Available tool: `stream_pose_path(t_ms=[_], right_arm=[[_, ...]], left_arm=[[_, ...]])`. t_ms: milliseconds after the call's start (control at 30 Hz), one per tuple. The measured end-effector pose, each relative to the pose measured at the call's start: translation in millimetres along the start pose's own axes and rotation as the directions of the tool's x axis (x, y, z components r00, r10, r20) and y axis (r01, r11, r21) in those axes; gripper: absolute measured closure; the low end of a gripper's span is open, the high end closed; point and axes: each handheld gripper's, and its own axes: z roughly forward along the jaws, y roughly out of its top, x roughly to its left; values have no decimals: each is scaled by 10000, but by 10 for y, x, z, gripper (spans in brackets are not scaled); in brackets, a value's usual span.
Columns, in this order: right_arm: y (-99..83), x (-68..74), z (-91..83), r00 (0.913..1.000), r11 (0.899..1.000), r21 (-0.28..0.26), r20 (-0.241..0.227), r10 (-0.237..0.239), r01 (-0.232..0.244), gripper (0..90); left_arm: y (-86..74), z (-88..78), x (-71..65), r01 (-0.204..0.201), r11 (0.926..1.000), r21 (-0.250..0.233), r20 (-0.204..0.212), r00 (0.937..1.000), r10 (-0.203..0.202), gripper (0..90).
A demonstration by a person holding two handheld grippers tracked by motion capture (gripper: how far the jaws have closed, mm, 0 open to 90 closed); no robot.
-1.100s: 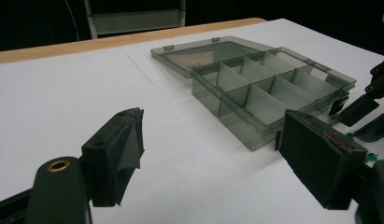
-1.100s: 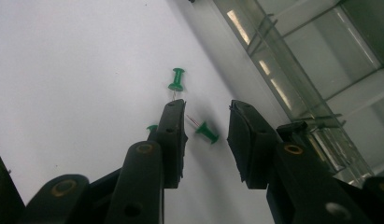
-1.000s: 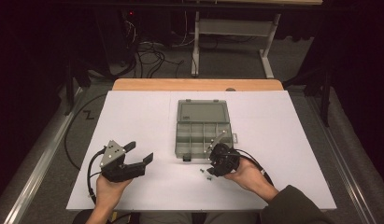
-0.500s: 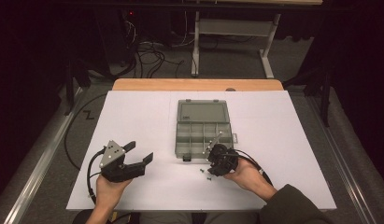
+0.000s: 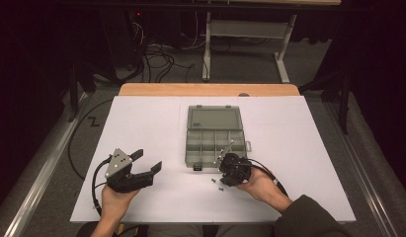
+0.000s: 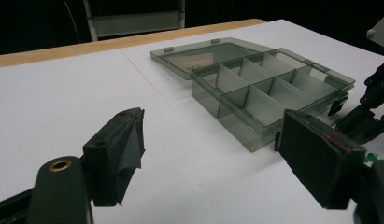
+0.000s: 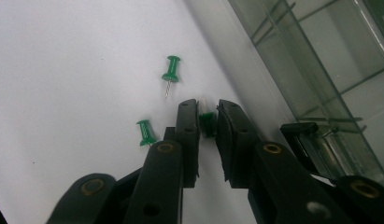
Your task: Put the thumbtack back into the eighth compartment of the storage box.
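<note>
- My right gripper (image 7: 208, 122) is down on the white table (image 5: 141, 128), just in front of the open compartment box (image 5: 213, 143); its jaws have just been closing.
- A green pushpin (image 7: 207, 122) sits between the pads, which look to be pinching it already; I read it as gripped, though only its head and a pale tip show.
- Two more pushpins lie loose on the table: one (image 7: 171, 74) just ahead of the jaws with its needle showing, another (image 7: 145, 133) beside the left jaw.
- From the high view they are specks (image 5: 214, 181) between the box's front edge and my right hand.
- To do this well, I'd squeeze gently. The head is small and round and could pop out sideways if the pads press off-centre.
- I'd confirm the pin sits square between the pads before lifting, and lift straight up so the jaw doesn't nudge the neighbouring pin.
- Next stop is probably a box compartment. All of them look empty, and the near row is closest, so I'd clear the front wall and latch (image 7: 299, 128) first.
- I'd release low inside a cell so the pin doesn't bounce over a divider.
- My left gripper (image 6: 213, 154) stands off to the left with jaws spread wide and nothing between them, well apart from the box.
- It could steady the box if it slides.
</note>
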Motion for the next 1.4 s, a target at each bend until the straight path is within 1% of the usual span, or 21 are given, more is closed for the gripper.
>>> stream_pose_path(t_ms=[467,733,767,967,1167,1333,1400], right_arm=[[-4,-23,0,9999,10000,39,-96,87,-87,831],[-19,-28,-12,10000,10000,-60,5,7,-6,835],[-23,-26,-20,9999,9999,-95,-9,100,-100,835],[-50,-63,-90,9996,9989,-363,-23,285,-286,836],[-67,-103,-206,9990,9967,-682,51,440,-435,836],[-90,-156,-264,9984,9953,-789,85,566,-557,836],[-99,-172,-285,9976,9938,-881,87,687,-677,836]], left_arm=[[0,1,-5,-5,10000,-12,19,10000,5,230],[5,-13,-7,-27,9999,-110,-45,10000,26,229],[6,-15,-6,-33,9999,-123,-48,10000,32,229],[8,-20,-8,-50,9999,-165,-18,10000,50,231],[9,-27,-8,-20,9998,-212,-8,10000,19,233],[13,-36,-14,-45,9996,-265,23,10000,46,235],[12,-38,-13,-42,9996,-272,29,10000,43,235]])
